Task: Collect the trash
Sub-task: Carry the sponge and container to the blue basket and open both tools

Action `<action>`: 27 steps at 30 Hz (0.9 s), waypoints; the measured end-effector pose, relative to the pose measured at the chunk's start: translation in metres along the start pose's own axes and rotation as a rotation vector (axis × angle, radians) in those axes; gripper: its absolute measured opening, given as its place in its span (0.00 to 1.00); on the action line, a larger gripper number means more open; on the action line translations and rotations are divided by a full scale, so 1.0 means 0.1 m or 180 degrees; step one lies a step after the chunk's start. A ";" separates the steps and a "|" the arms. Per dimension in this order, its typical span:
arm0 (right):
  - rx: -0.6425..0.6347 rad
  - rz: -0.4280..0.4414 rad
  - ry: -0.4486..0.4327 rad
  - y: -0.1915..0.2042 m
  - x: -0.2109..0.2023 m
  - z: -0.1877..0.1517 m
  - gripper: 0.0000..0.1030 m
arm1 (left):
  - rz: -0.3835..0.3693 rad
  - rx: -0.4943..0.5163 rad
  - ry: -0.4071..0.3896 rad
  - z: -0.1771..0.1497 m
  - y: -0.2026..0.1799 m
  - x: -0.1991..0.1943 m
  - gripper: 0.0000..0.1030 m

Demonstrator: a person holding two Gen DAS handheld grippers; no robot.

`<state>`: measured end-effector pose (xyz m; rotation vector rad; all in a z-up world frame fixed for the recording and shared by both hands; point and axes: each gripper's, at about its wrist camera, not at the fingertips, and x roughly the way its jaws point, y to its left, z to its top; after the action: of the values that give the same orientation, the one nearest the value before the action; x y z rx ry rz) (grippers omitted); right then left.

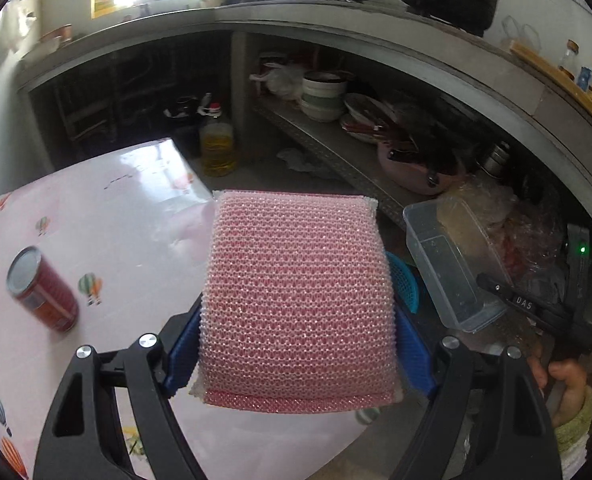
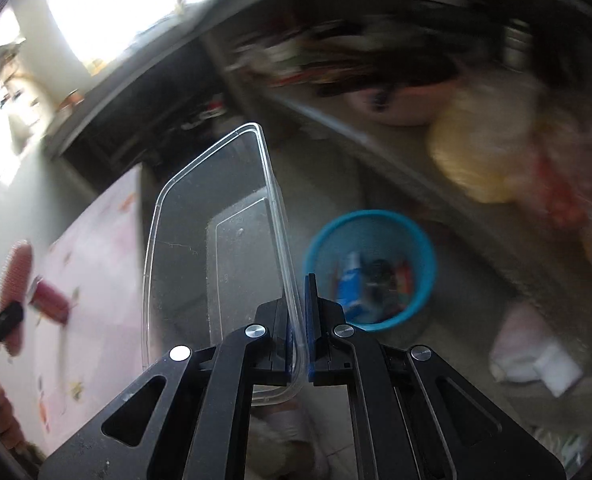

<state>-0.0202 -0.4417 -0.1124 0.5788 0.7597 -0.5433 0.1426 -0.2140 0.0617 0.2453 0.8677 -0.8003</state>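
Note:
In the left wrist view my left gripper (image 1: 297, 320) is shut on a pink mesh scouring sponge (image 1: 296, 296), its blue pads pressed against the sponge's two sides, above the edge of a pink-clothed table (image 1: 96, 216). On the table lies a red can (image 1: 42, 290) on its side. My right gripper (image 2: 300, 320) is shut on the rim of a clear plastic container (image 2: 216, 248), held on edge over the floor. Just right of it, lower down, stands a blue waste basket (image 2: 369, 268) with several scraps inside. The container (image 1: 451, 268) also shows at the right of the left wrist view.
A bottle of yellow oil (image 1: 217, 146) stands on the floor beyond the table corner. A low shelf (image 1: 335, 152) under the concrete counter carries stacked bowls (image 1: 323, 96) and a pink pot (image 1: 415, 172). Plastic bags (image 1: 495, 216) pile at the right. White packaging (image 2: 535, 360) lies on the floor.

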 end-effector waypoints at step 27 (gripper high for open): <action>0.0296 -0.1205 0.0561 -0.92 2.22 -0.07 0.48 | -0.0074 0.0461 0.1550 0.50 -1.44 3.20 0.86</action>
<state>0.0522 -0.5565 -0.3107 0.5765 1.0246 -0.8884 0.1914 -0.5065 -0.1320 0.5745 1.2711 -0.8402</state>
